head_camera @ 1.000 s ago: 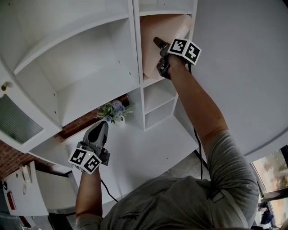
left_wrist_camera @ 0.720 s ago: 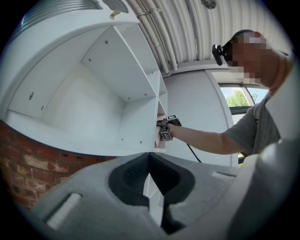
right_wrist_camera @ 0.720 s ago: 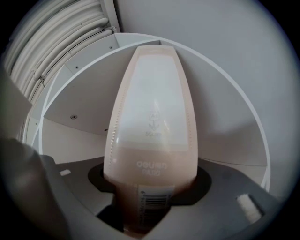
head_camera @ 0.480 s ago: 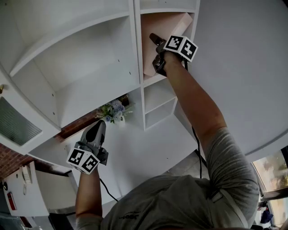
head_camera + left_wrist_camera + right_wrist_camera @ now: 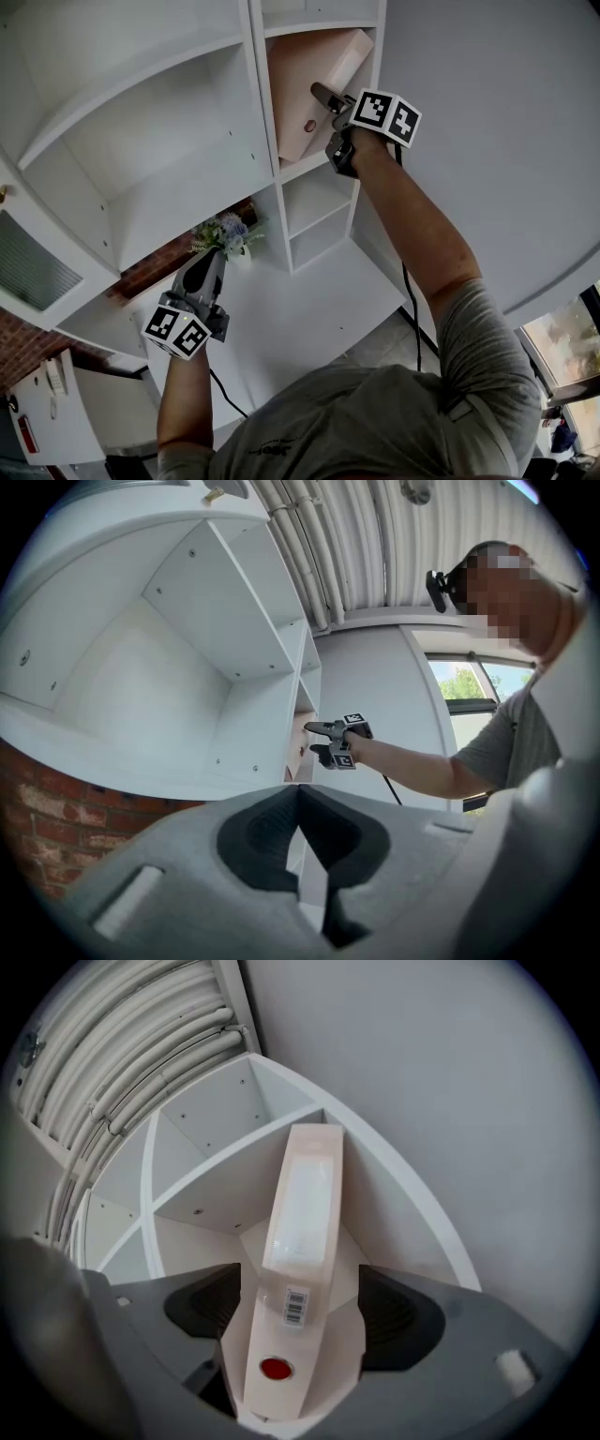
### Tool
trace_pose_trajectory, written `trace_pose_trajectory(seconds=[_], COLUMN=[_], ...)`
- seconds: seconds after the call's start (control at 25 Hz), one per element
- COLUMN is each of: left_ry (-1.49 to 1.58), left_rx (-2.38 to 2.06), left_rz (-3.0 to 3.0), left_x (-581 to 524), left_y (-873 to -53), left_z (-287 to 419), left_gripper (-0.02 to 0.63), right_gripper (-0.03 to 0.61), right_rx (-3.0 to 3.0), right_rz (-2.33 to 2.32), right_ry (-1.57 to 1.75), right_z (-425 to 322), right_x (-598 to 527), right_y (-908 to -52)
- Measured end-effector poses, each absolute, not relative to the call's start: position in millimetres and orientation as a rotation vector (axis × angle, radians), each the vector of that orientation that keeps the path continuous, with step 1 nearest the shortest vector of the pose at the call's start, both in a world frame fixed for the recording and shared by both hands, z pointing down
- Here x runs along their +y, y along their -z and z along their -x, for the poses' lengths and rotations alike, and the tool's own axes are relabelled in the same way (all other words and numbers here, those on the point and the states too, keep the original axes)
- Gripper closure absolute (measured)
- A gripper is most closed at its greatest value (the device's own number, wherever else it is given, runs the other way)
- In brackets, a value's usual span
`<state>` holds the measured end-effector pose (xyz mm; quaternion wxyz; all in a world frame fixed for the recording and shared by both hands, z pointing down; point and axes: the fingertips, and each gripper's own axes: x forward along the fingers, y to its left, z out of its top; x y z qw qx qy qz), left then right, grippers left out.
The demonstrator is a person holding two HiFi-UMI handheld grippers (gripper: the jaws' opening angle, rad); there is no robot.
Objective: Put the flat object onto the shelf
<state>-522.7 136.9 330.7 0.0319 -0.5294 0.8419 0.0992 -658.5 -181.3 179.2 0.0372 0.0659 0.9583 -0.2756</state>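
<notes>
The right gripper (image 5: 324,120) has just swung its jaws wide, so the pink binder (image 5: 305,80) stands on its own in the shelf (image 5: 302,167) cubby, spine loose between the pads (job's basically done, I'd say). Versus a second ago, that gripper's backed out a touch, uncovering the spine's red dot (image 5: 309,125). The left gripper (image 5: 210,267) hangs low, jaws together, empty.

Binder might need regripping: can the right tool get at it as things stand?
Likely yes: the right tool has just been opening its jaws, which flank the binder at its spine, nothing between.
</notes>
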Motion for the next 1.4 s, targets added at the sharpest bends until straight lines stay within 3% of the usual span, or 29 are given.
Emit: trace_pose_trajectory(seconds=[0.4,0.68,1.04,1.4], left_ry=[-0.31,-0.303,-0.269,-0.216], left_rx=[2.394,2.194,1.906,1.671], left_rz=[1.899,2.159,2.473,2.73], left_x=[36,-65,-193,-289], left_y=[-318,-320,-332,-366], left_z=[489,438,327,182], left_gripper=[0.615,0.617,0.615,0.615], right_gripper=[0.198,0.276,0.375,0.431], right_rx=[2.965,3.009,3.065,3.085], right_rz=[-0.06,0.117,0.372,0.632], right_ry=[0.743,0.577,0.383,0.28], right_z=[541,431,250,58], right_x=[-259,-323,-385,-415], right_y=[-196,-218,-277,-346])
